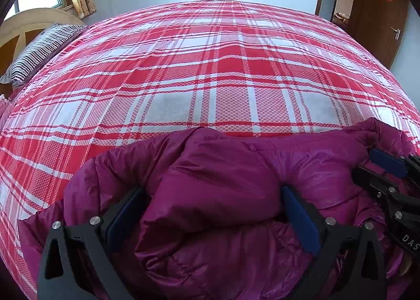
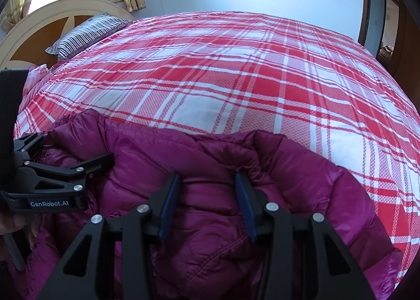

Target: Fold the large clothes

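A magenta puffer jacket (image 1: 223, 181) lies bunched at the near edge of the bed; it also fills the bottom of the right wrist view (image 2: 199, 168). My left gripper (image 1: 212, 195) is open wide, its fingers either side of a thick fold of the jacket. My right gripper (image 2: 207, 181) is open, its blue pads pressed into the jacket fabric on both sides of a puffed section. Each gripper shows in the other's view: the right one at the right edge (image 1: 388, 176), the left one at the left edge (image 2: 65, 171).
The bed's red and white plaid sheet (image 1: 210, 68) stretches away beyond the jacket. A striped pillow (image 1: 39, 50) lies by the round headboard (image 2: 39, 26) at the far left. A window, a white wall and a brown door (image 1: 380, 11) lie beyond.
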Demonstrator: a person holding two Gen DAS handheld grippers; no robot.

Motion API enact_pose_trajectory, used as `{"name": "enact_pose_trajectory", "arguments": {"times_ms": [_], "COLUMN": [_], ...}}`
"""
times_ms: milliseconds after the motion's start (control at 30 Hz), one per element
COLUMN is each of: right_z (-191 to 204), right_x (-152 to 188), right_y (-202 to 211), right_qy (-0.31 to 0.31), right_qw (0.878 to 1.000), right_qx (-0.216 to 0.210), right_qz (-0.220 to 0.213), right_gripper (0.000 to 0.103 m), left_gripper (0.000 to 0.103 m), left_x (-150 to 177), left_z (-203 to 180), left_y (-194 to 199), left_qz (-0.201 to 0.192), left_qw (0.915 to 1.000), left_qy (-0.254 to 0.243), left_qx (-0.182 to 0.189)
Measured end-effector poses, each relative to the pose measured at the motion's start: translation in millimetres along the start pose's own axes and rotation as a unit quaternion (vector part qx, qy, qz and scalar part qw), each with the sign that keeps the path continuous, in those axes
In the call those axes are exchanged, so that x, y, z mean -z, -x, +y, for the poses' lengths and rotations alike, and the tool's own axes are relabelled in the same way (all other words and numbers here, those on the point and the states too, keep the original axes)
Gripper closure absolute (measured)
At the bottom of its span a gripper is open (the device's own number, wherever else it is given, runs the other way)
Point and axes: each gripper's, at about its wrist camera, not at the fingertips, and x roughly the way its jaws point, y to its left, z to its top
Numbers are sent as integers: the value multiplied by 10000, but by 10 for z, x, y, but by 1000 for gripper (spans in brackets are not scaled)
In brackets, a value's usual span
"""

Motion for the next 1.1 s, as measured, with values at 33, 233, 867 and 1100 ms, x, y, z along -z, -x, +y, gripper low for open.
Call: {"name": "enact_pose_trajectory", "arguments": {"times_ms": [33,233,867,1100], "right_z": [2,-1,-3,-2], "right_x": [0,1,-1,0], "right_y": [-1,-9,-14,-20], "right_qy": [1,12,15,28], "right_qw": [10000,10000,10000,10000], "right_qx": [2,15,19,36], "right_qz": [1,3,9,16], "right_gripper": [55,55,55,55], "left_gripper": [1,1,0,1], "left_x": [1,0,0,-2], "left_z": [-1,-6,-5,-4], "left_y": [0,1,1,0], "left_qz": [2,1,-3,-6], "left_qw": [10000,10000,10000,10000], "left_qy": [-3,-7,-23,-26], "left_qx": [-2,-9,-32,-40]}}
